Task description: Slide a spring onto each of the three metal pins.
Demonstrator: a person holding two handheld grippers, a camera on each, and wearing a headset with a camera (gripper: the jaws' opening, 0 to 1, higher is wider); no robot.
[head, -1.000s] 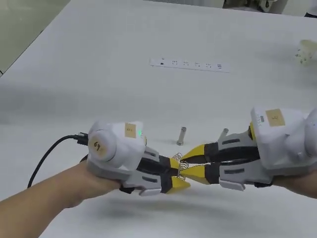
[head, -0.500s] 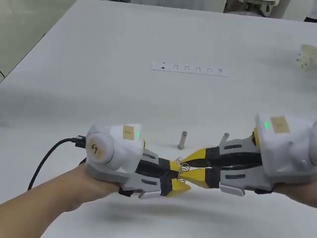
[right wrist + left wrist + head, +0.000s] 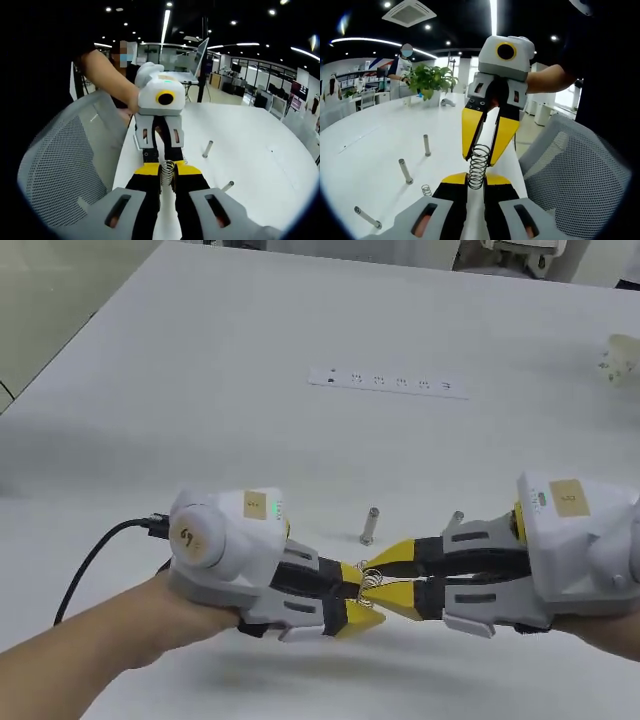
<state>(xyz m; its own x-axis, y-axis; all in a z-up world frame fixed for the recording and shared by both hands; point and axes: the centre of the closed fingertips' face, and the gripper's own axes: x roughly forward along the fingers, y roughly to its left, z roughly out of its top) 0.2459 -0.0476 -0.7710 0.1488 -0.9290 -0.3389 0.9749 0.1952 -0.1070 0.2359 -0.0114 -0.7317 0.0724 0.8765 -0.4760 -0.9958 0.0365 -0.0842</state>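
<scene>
one white counter point(image 3: 250, 440) spreads beneath both tools. the left hand-held gripper point(image 3: 356, 592) and the right hand-held gripper point(image 3: 372, 575) meet tip to tip above it. the left one's jaws are narrow and clamp one end of the spring point(image 3: 479, 165). the right one's jaws are also narrow and flank the other end, and they look to be pinching it.

three metal pins point(image 3: 405, 171) sit on the counter off to the side of the left hand-held gripper's jaws, apart from one another, and all are bare of springs. a loose second spring point(image 3: 426, 190) lies near them.

the likely trouble is a squeeze from both ends. if the tips push toward each other, the coil could bow and flick out sideways. if one side lets go too soon, it could drop and roll. a hard pinch could also flatten the end turns, so the bore would snag on a pin.

the held spring is a slim open coil of bright wire. it bridges the two sets of tips and looks straight and undistorted.
</scene>
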